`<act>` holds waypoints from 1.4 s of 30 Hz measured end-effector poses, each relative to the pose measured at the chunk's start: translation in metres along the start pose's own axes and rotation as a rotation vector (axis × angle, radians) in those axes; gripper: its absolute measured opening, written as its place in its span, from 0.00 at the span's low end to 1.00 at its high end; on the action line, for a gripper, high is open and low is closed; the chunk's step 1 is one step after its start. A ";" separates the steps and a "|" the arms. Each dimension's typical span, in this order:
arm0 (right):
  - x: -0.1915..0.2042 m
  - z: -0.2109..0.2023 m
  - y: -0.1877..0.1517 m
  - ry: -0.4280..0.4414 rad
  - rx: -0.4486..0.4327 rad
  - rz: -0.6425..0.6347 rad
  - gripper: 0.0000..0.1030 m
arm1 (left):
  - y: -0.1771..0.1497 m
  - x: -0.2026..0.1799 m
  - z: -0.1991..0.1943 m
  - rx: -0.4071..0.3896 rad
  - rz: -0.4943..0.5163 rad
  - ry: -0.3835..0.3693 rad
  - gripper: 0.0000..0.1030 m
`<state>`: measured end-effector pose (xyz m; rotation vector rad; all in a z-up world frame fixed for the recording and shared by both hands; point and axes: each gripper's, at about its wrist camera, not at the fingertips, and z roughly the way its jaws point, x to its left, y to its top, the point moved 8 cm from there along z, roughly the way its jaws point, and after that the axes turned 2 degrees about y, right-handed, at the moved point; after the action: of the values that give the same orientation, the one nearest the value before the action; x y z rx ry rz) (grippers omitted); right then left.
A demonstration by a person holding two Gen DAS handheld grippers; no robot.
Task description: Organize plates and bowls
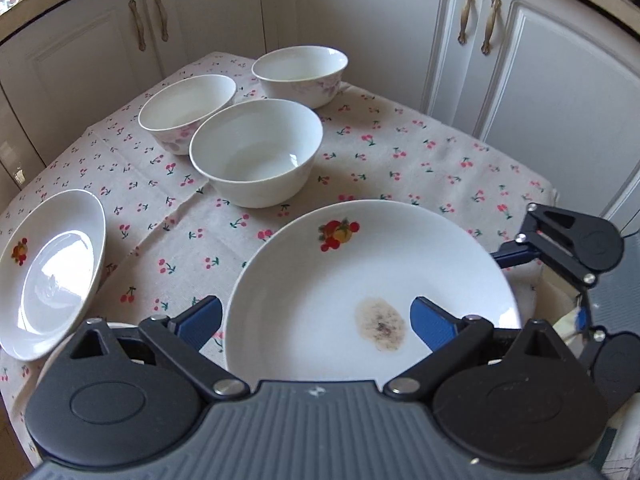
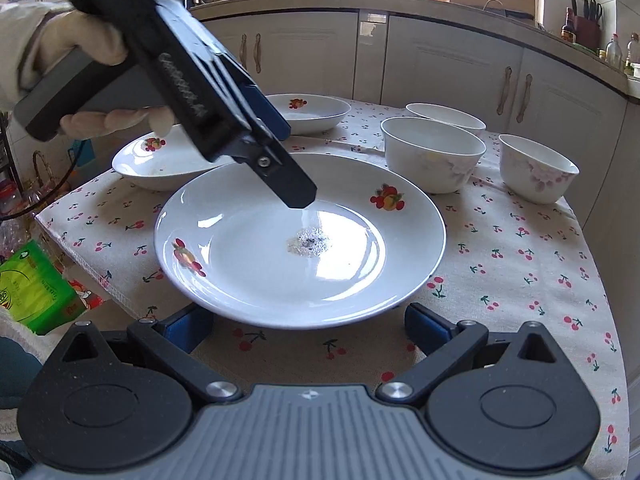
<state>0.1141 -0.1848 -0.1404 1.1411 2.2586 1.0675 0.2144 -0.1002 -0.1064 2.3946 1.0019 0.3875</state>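
— Right under my left gripper (image 1: 316, 320), what sits there?

— Big plate (image 1: 372, 280), with a brownish stain (image 1: 380, 328) at its centre. My left fingers stand apart, one finger over the dish and one outside its rim at nine o'clock. My right gripper (image 2: 310, 326) waits at the plate's six o'clock, fingers spread wide, holding nothing.

— Which step is this?

— Taking hold of this plate, I judge. Next the left fingers must close on the rim, then lift it toward the other plates (image 2: 168, 164) at ten o'clock for stacking.

— Anything in the way?

— Three bowls (image 1: 256, 152) cluster at twelve o'clock on the cherry tablecloth (image 1: 400, 152); nearest one sits close to the plate's far edge.
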 end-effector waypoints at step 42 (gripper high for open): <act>0.004 0.000 0.004 -0.006 0.006 -0.066 1.00 | 0.005 0.010 0.046 0.303 -0.004 -0.179 0.91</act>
<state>0.1141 -0.1799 -0.1373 1.0634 2.2799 1.0310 0.2443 -0.1121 -0.1408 2.6368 1.0444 0.0169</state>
